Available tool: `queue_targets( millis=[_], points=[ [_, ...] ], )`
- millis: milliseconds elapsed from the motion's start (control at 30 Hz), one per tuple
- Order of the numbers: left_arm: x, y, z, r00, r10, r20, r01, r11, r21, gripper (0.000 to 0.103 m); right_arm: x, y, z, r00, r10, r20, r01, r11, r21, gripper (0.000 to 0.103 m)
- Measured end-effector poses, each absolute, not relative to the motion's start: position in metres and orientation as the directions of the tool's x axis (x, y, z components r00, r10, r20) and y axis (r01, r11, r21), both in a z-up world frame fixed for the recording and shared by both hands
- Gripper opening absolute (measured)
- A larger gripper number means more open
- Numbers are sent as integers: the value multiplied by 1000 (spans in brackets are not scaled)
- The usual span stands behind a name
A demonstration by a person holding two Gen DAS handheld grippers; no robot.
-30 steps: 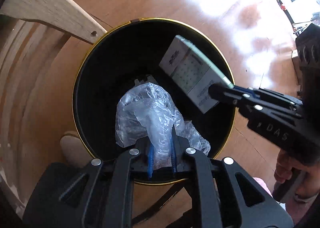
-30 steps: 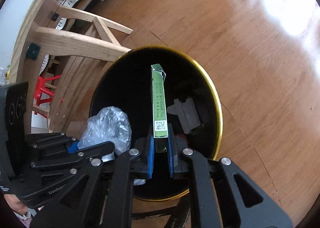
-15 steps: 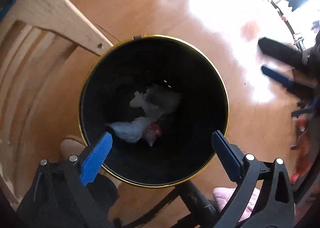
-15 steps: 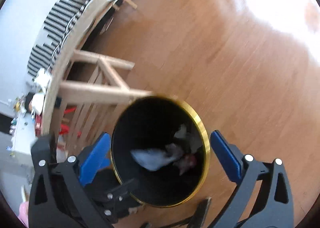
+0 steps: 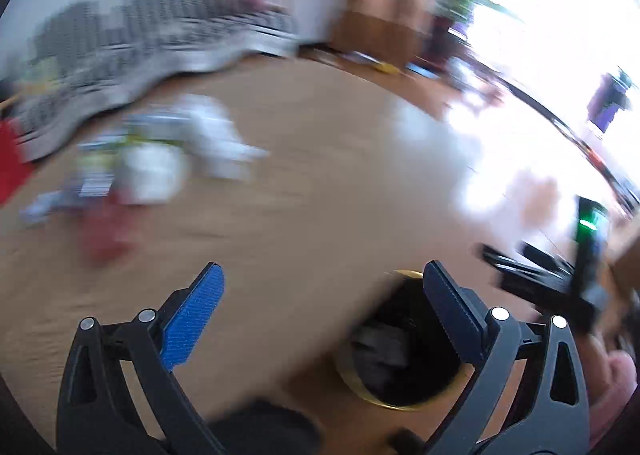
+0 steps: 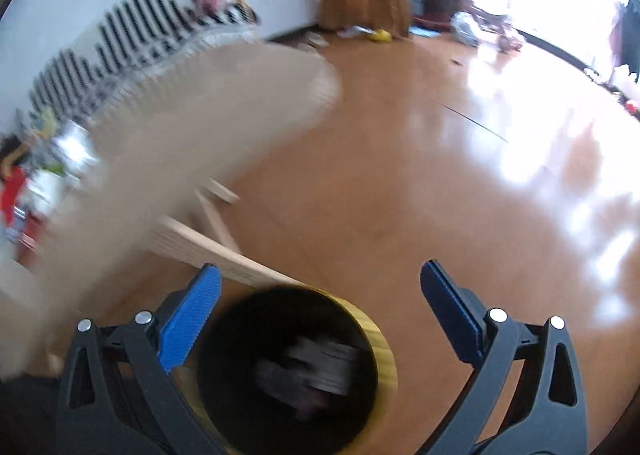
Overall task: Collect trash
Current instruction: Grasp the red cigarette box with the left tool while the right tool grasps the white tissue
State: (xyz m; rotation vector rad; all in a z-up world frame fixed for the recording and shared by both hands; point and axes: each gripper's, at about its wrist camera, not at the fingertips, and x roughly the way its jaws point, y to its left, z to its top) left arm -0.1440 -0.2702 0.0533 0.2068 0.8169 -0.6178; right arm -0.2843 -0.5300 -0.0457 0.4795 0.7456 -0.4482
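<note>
**A:** Where does the trash sit, and what are the jaws doing?

**B:** Both sets stand spread wide with nothing between them. The left gripper (image 5: pixel 322 319) faces the tabletop (image 5: pixel 320 215), where a blurred heap of trash (image 5: pixel 160 159) lies far left — white crumpled pieces, something red, some printed packaging. The right gripper (image 6: pixel 320 317) hangs over the black bin (image 6: pixel 288 371) with its gold rim, on the floor (image 6: pixel 440 195) beside a wooden leg (image 6: pixel 208 245). Some rubbish already lies inside.

**A:** How will the heap handle?

**B:** My guess — light, soft and crushable, the white bits like paper or film, likely slippery. I would pinch a bunched fold near the middle, not a loose edge. Blur hides which pieces are stiff.
</note>
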Motion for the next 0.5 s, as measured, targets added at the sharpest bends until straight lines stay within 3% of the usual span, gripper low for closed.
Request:
queue_targets(
  millis=[67, 167, 233, 367, 500],
  points=[
    [-116, -221, 61, 584, -376, -719, 493, 869, -54, 97, -259, -506, -31, 695, -172, -698, 477, 837, 269, 97],
    [-71, -175, 48, 608, -215, -764, 343, 939, 9, 97, -217, -465, -11, 732, -107, -673, 344, 911, 229, 97],
    [-48, -160, 36, 596, -171, -785, 260, 965, -12, 97, -182, -436, -5, 735, -68, -674, 248, 953, 174, 97],
    [-14, -165, 18, 529, -192, -827, 224, 971, -83, 97, -126, -403, 1, 731, 2, -682, 119, 984, 131, 97],
    [18, -184, -1, 528, -96, -844, 217, 976, 25, 97, -64, -391, -3, 700, -6, -714, 61, 997, 51, 97]
  ],
)
